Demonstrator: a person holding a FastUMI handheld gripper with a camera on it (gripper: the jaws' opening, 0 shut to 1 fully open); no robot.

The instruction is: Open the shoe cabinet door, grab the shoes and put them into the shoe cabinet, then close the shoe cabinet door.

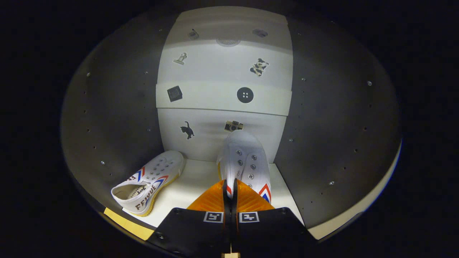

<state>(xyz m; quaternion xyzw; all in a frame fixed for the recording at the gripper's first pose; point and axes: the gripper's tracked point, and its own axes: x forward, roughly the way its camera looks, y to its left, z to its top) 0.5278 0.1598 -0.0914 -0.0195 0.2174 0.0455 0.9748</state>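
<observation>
Tongs (230, 191) nearly closed, fingers pinching the heel edge of the right shoe (245, 163) w/ just a thin slit between them. That shoe is white canvas w/ metal eyelets & a red-blue chevron on its side; toe points far, touching the back wall under a small camera sticker (233, 125). It sits on the white shelf (193, 182) inside the shoe cabinet (107, 118). Left shoe (150, 182), same look w/ yellowish sole, lies left of the tongs, angled, apart from its mate. Cat sticker (187, 129) on wall behind.
</observation>
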